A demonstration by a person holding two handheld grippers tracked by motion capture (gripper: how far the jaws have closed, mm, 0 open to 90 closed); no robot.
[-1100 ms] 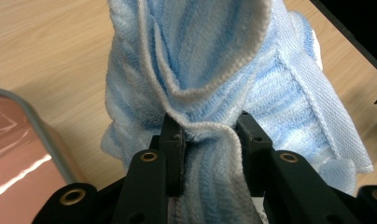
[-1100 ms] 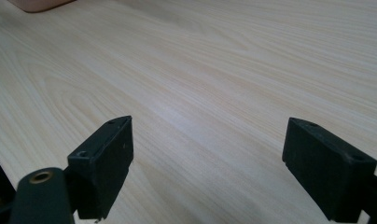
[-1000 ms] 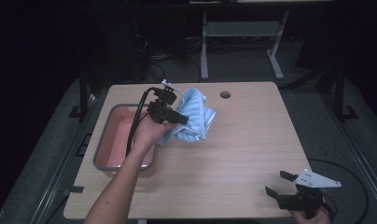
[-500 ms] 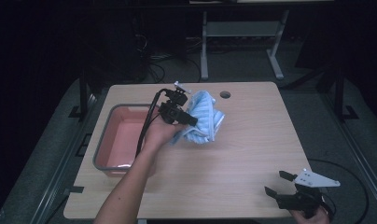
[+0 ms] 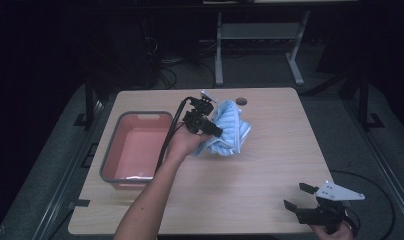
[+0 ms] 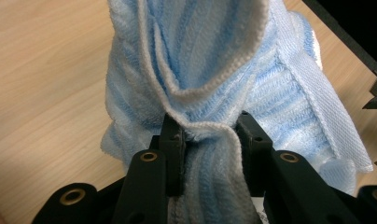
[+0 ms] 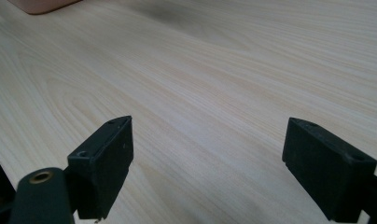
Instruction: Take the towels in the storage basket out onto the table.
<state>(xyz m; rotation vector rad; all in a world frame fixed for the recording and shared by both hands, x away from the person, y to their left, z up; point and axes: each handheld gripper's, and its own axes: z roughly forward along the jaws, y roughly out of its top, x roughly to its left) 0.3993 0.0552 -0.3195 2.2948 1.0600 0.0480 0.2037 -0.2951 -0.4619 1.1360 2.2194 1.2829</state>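
Near the table's far edge, left gripper pinching a blue towel; right gripper spread wide at the near right corner.

No readable text, label, brand, number or sign stands on anything in these views.
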